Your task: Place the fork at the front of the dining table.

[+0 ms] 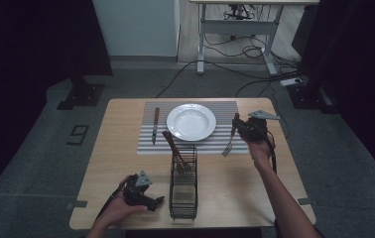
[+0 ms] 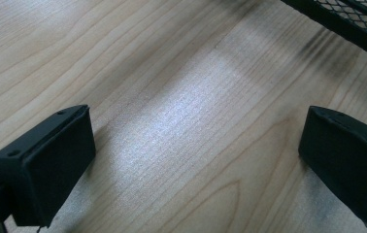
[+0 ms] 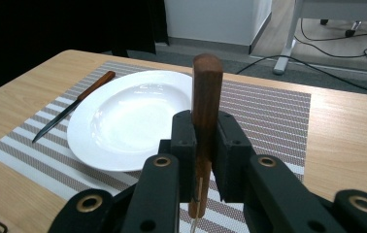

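Observation:
My right gripper (image 1: 236,127) hovers over the right part of the striped placemat (image 1: 224,110), shut on the wooden handle of a fork (image 1: 228,145) whose tines hang down toward the mat. In the right gripper view the handle (image 3: 207,87) stands upright between the pads of my right gripper (image 3: 206,145). Beyond it are a white plate (image 3: 123,121) and a knife (image 3: 72,107). My left gripper (image 1: 157,202) lies low on the table near the front edge, left of the wire basket (image 1: 183,186). Its jaws of the left gripper (image 2: 196,160) stand wide open over bare wood.
The plate (image 1: 191,121) sits mid-mat with the knife (image 1: 155,125) to its left. A wooden-handled utensil (image 1: 173,146) leans out of the black basket, whose corner (image 2: 361,19) is close to my left gripper. Bare tabletop (image 1: 121,148) lies left of the basket.

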### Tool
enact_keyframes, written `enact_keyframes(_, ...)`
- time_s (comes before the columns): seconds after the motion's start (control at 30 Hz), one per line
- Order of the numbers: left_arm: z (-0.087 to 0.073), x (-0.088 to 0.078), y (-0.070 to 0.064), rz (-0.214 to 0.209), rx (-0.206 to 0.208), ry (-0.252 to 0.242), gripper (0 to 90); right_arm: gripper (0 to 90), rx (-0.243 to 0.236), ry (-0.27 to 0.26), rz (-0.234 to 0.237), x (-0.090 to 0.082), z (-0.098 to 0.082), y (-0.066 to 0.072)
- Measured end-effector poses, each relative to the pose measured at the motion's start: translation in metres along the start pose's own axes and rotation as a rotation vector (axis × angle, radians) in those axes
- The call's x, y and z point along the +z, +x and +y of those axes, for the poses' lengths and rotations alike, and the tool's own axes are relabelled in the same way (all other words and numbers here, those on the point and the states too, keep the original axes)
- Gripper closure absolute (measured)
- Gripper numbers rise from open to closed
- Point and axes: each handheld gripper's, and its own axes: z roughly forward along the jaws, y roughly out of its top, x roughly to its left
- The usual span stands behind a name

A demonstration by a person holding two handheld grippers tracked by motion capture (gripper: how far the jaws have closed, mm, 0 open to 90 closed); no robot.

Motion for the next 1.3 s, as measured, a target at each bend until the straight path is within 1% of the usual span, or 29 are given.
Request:
enact_keyframes(0.2, 0.0, 0.0, 0.0, -0.001, 0.0, 0.0, 0.0, 80.2, -0.018, -0.012, -0.007, 0.005, 0.0, 0.003)
enact_keyframes(0.23, 0.0, 0.0, 0.0, -0.001, 0.0, 0.0, 0.0, 80.2, -0.029, -0.016, -0.008, 0.006, 0.0, 0.004)
enact_keyframes(0.43, 0.0, 0.0, 0.0, -0.001, 0.0, 0.0, 0.0, 80.2, -0.049, -0.015, -0.01, 0.011, 0.002, 0.009)
enact_keyframes(0.53, 0.0, 0.0, 0.0, -0.001, 0.0, 0.0, 0.0, 80.2, -0.046, -0.012, -0.01, 0.014, 0.003, 0.008)
enact_keyframes(0.67, 0.0, 0.0, 0.0, -0.001, 0.0, 0.0, 0.0, 80.3, -0.029, -0.007, -0.008, 0.019, 0.004, 0.005)
enact_keyframes(0.77, 0.0, 0.0, 0.0, -0.001, 0.0, 0.0, 0.0, 80.2, -0.025, 0.006, -0.006, 0.025, 0.007, 0.004)
enact_keyframes(0.87, 0.0, 0.0, 0.0, -0.001, 0.0, 0.0, 0.0, 80.2, -0.019, 0.02, -0.013, 0.034, 0.01, 0.004)
enact_keyframes(0.9, 0.0, 0.0, 0.0, -0.001, 0.0, 0.0, 0.0, 80.2, -0.008, 0.025, -0.023, 0.041, 0.011, 0.003)
enact_keyframes(0.93, 0.0, 0.0, 0.0, -0.001, 0.0, 0.0, 0.0, 80.2, -0.008, 0.025, -0.023, 0.041, 0.011, 0.003)
enact_keyframes(0.97, 0.0, 0.0, 0.0, -0.001, 0.0, 0.0, 0.0, 80.1, -0.001, 0.037, -0.034, 0.049, 0.013, 0.001)
enact_keyframes(1.0, 0.0, 0.0, 0.0, -0.001, 0.0, 0.0, 0.0, 80.1, -0.001, 0.037, -0.034, 0.049, 0.013, 0.001)
enact_keyframes(1.07, 0.0, 0.0, 0.0, -0.001, 0.0, 0.0, 0.0, 79.9, -0.004, 0.05, -0.046, 0.057, 0.014, 0.0)
enact_keyframes(1.1, 0.0, 0.0, 0.0, -0.001, 0.0, 0.0, 0.0, 79.4, -0.009, 0.073, -0.057, 0.065, 0.016, -0.001)
enact_keyframes(1.13, 0.0, 0.0, 0.0, -0.001, 0.0, 0.0, 0.0, 79.4, -0.009, 0.073, -0.057, 0.065, 0.016, -0.001)
enact_keyframes(1.3, 0.0, 0.0, 0.0, -0.001, -0.002, -0.002, 0.0, 78.8, 0.003, 0.118, -0.097, 0.081, 0.021, -0.01)
